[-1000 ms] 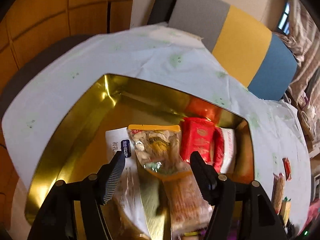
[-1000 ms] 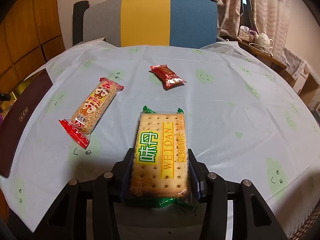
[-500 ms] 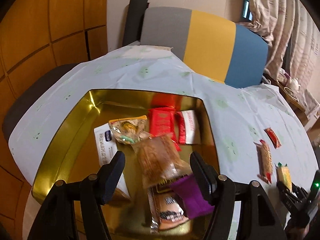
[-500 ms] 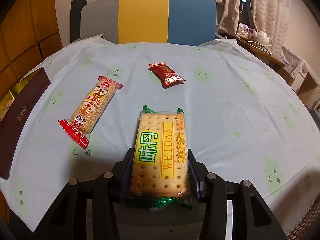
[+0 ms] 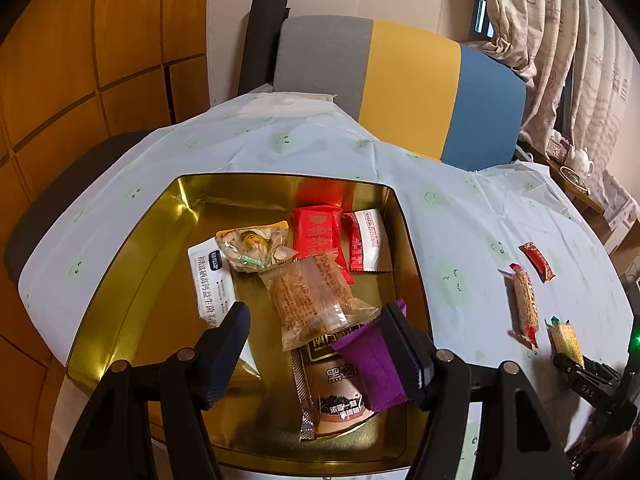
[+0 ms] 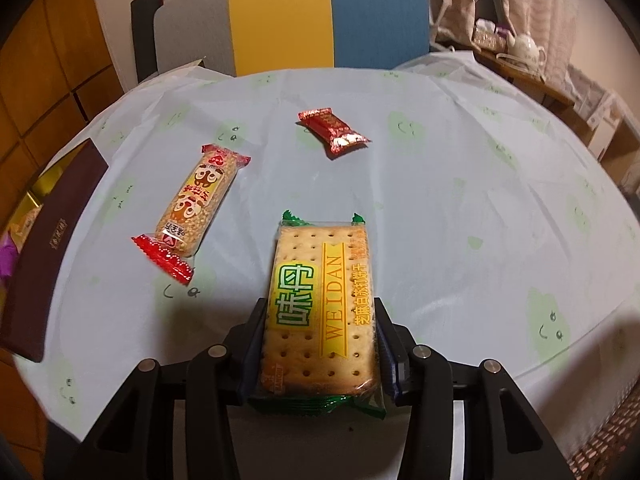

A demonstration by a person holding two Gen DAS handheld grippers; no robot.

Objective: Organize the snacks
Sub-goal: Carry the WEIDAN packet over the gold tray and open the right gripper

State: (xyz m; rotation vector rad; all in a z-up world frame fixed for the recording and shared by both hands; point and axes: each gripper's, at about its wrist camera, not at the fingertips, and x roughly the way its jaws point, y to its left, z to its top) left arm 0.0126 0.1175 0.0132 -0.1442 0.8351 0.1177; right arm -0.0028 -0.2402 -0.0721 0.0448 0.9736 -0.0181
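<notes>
The cracker packet (image 6: pixel 320 312) was clamped between the right tongs (image 6: pixel 318 344) at the lower centre of the frame, its long axis running straight ahead along the fingers. The gold tin (image 5: pixel 120 280), where it was judged to belong, was glimpsed only at the far left edge, mostly hidden behind the dark lid (image 6: pixel 48 248). The left tongs (image 5: pixel 316 344) were held agape above the tin, nothing gripped. The packet's underside could not be seen.
</notes>
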